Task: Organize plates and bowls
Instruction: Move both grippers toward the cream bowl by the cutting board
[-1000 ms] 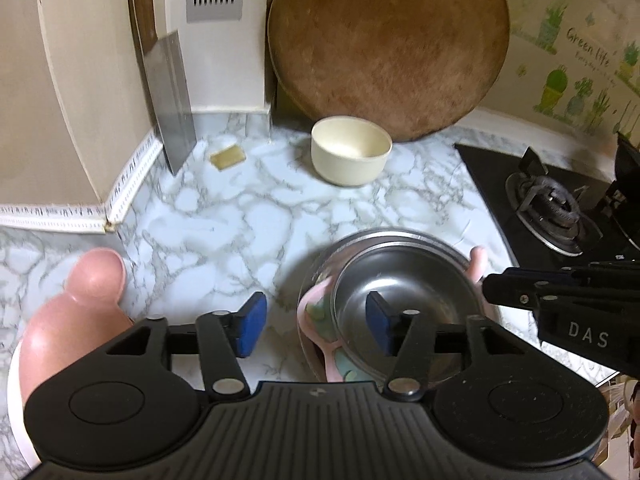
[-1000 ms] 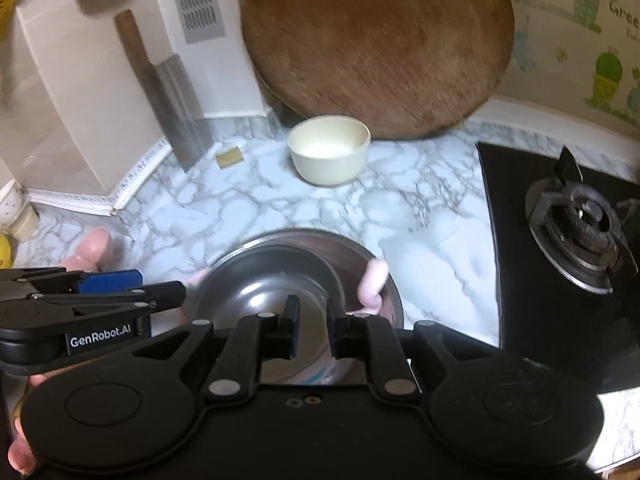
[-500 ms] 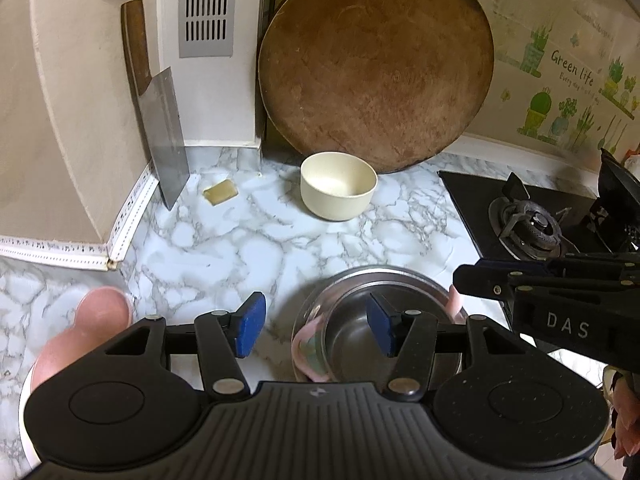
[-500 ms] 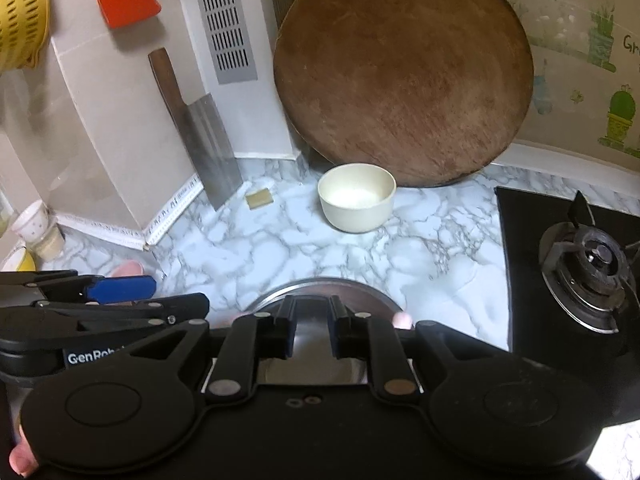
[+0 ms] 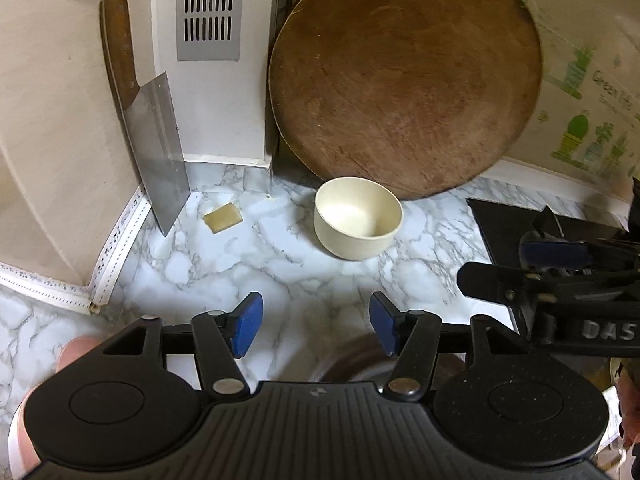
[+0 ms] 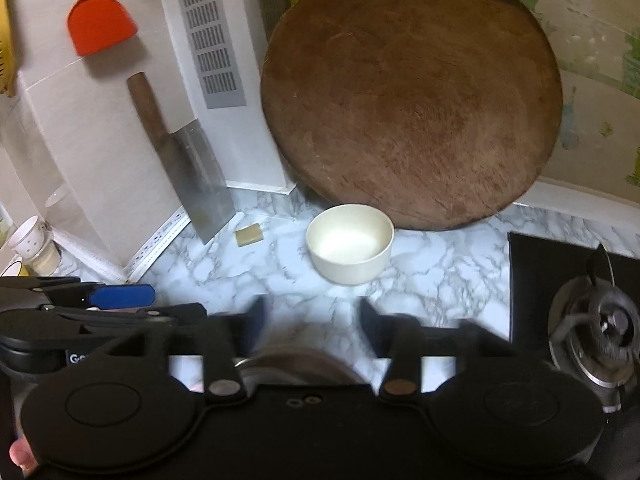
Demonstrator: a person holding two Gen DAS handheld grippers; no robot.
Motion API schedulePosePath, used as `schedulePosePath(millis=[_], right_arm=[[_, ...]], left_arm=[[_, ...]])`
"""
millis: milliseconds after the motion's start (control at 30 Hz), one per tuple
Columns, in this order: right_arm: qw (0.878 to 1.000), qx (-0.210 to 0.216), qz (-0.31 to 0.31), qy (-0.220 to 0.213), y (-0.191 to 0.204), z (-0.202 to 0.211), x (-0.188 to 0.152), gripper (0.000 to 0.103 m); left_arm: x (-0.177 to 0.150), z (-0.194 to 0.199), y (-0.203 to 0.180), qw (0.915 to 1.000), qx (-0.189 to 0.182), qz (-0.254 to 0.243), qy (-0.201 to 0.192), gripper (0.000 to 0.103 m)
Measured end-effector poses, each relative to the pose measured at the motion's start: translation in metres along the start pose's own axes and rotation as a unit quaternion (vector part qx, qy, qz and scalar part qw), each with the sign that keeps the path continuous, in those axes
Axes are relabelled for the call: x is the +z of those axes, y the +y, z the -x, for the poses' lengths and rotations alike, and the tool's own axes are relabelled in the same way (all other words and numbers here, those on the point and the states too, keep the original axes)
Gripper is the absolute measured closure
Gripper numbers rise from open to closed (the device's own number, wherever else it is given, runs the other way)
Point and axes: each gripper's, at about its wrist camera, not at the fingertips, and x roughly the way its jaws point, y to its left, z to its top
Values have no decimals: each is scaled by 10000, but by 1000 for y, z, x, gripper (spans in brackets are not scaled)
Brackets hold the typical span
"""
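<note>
Right hand-held gripper (image 6: 310, 320) is no longer clamped on the steel bowl (image 6: 296, 366): a sec ago its jaws were pinched on the near rim, now they stand wide apart w/ bare counter (image 6: 440, 272) showing between them. The fingers are motion-blurred, so the opening looks very fresh. Left hand-held gripper (image 5: 316, 320) is apart as before, blue pads (image 5: 248, 322) holding nothing.

Both views have tilted up and pulled back. The steel bowl filled the middle of each frame earlier; now only a blurred sliver of rim peeks out at 6 o'clock, mostly hidden under the gripper bodies. Can't tell from here whether it sits square on the pink piece seen beneath it before, since that piece is out of sight now.

The cream bowl (image 5: 358, 218) hasn't moved: upright on the counter at 12 o'clock from both grippers, just in front of the round board (image 5: 404, 80) leaning on the wall. Cleaver (image 5: 158, 144) stands at 10 o'clock, stove (image 6: 592, 344) at 3 o'clock, small tan block (image 5: 223, 218) between cleaver and cream bowl.

Meaning for the task, IMO: steel bowl is released, i.e. that placement looks done. The cream bowl is the only loose dish still in view, well apart from the steel one, so prob. the next pick. Either gripper is free for it. Thick wall, open top, so a rim pinch should hold OK.
</note>
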Motion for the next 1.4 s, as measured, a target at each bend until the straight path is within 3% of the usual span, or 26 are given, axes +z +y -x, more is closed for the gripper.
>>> schedulePosePath(millis=[33, 100, 167, 333, 533, 767, 933, 1067, 1400], right_arm=[[10000, -9, -4, 9, -4, -5, 4, 13], [9999, -63, 90, 35, -11, -16, 13, 13], [9997, -161, 189, 36, -17, -28, 21, 9], [9994, -274, -100, 201, -43, -62, 47, 2], [9957, -408, -566, 615, -74, -113, 65, 2], [9921, -530, -507, 1016, -89, -158, 68, 7], [9916, -503, -471, 1098, -91, -175, 68, 10], [9909, -547, -446, 1149, -91, -184, 65, 20], [9900, -453, -565, 1213, -95, -198, 58, 18]], left_arm=[[4, -5, 0, 10000, 16, 28, 13, 45], [13, -16, 0, 9999, 33, 93, 21, 41], [22, -27, 1, 9998, 72, 175, -10, 31], [46, -59, 3, 9991, 185, 370, -57, 30], [70, -101, 7, 9975, 322, 619, 66, 30], [82, -141, 7, 9964, 455, 670, 265, 30], [86, -161, 5, 9961, 464, 666, 339, 30], [87, -173, 6, 9958, 474, 680, 395, 30], [88, -194, 7, 9952, 489, 684, 499, 30]])
